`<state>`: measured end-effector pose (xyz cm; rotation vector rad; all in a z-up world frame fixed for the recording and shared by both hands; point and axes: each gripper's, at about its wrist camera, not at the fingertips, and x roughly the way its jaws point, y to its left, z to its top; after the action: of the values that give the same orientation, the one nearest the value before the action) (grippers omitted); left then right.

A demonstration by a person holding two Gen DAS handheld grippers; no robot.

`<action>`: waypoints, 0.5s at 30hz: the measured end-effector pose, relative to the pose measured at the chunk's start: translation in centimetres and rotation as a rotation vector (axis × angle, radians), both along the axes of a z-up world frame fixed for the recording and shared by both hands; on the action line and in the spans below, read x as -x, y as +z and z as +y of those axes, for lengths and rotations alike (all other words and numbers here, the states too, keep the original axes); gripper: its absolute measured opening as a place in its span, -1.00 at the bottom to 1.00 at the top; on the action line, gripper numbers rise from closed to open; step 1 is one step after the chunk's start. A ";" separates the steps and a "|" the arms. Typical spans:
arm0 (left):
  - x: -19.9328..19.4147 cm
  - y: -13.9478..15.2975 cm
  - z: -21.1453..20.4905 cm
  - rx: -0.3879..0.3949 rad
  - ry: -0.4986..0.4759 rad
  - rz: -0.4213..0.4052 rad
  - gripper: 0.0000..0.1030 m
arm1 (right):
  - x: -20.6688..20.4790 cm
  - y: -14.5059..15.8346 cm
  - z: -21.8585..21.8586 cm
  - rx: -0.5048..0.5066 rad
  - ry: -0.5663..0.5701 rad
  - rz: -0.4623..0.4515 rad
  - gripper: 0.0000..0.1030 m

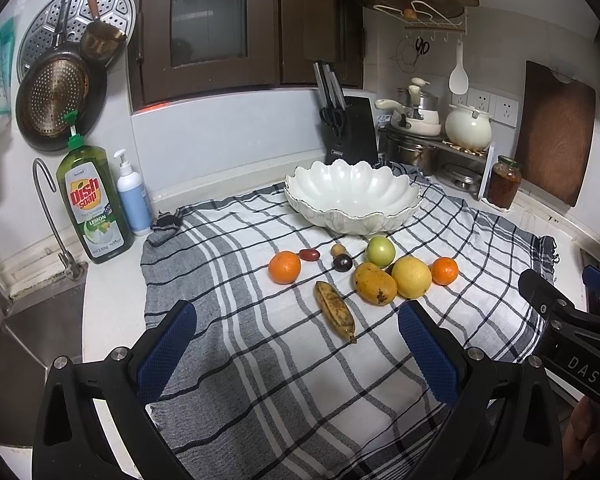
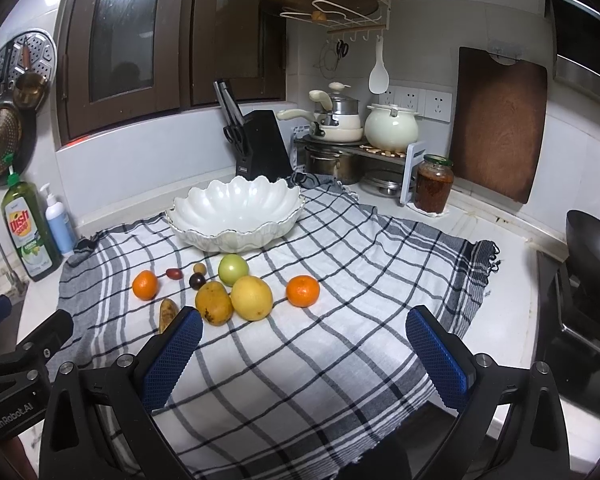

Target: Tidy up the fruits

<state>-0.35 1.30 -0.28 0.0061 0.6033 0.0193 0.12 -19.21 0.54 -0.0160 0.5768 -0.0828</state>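
- A kitchen counter carries a checked cloth; a knife block and dish soap bottle stand behind.
- Fruits lie loose before an empty white bowl: banana, mango, green apple.
- Left gripper and right gripper hover over the cloth, jaws wide apart, holding nothing.

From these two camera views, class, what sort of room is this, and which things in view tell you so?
Most likely a home kitchen. A sink with a faucet sits by a dish soap bottle, a knife block stands on the counter, and stacked pots fill the corner shelf.
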 end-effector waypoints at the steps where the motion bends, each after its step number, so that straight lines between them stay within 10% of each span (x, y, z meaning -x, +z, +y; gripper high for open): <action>1: 0.0 0.0 0.0 0.000 0.001 0.000 0.99 | 0.0 0.0 0.0 0.000 0.000 0.000 1.00; 15: 0.0 0.0 0.0 0.000 0.001 -0.002 0.99 | 0.0 0.0 0.0 -0.001 0.000 -0.003 1.00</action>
<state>-0.37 1.32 -0.28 0.0057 0.6016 0.0199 0.13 -19.26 0.56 -0.0151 0.5739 -0.0830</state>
